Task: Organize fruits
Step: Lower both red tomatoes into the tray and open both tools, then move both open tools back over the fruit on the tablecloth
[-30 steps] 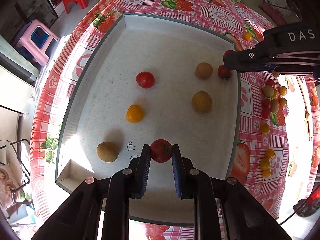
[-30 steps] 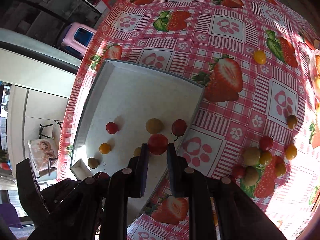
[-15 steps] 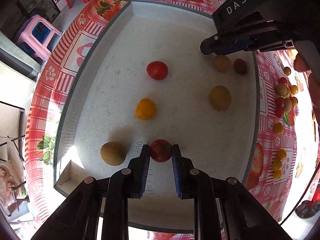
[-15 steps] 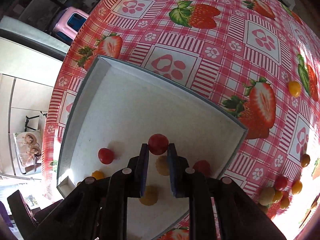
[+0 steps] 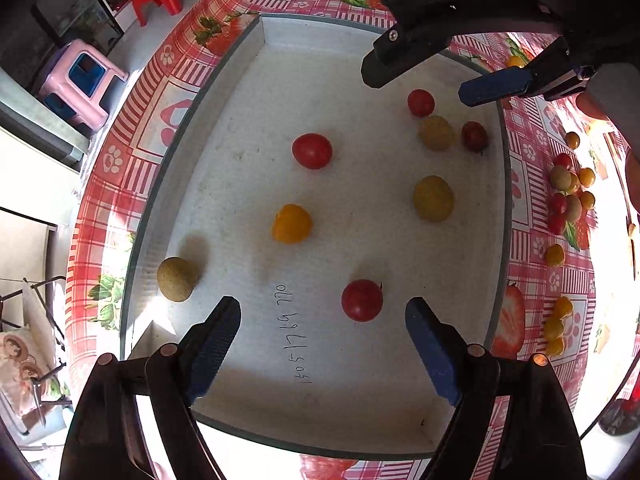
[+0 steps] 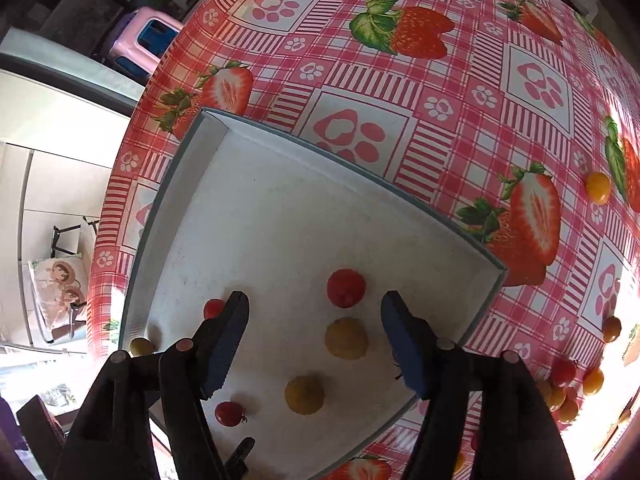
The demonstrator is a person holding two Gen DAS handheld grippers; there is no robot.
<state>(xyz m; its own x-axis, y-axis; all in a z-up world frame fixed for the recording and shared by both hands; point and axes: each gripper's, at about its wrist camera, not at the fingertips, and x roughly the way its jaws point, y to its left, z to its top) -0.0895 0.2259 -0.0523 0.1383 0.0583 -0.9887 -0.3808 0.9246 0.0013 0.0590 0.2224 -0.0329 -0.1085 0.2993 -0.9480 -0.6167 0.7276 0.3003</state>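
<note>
White and shallow, the tray sits on a table covered with a red checked cloth printed with strawberries and paw marks. Small round fruits lie scattered on the tray floor, none touching a gripper.

From the left wrist view, the left gripper points down into the near end of the tray with its jaws spreading wide. A red tomato rests on the tray floor between the two blue pads, closer to the right one and clear of both. Beside the left pad lies a brownish-green fruit. Further in are an orange tomato, another red tomato, a large yellow fruit, and near the far right corner a cluster of a pale yellow fruit, a dark red one and a small red tomato.

The right gripper hangs over that far corner, its jaws also opening. In its own view the small red tomato lies on the tray between the blue fingertips, free of both, with the pale yellow fruit just behind it.

More fruits sit in a loose pile on the cloth off the tray's right side, well apart from both grippers.
</note>
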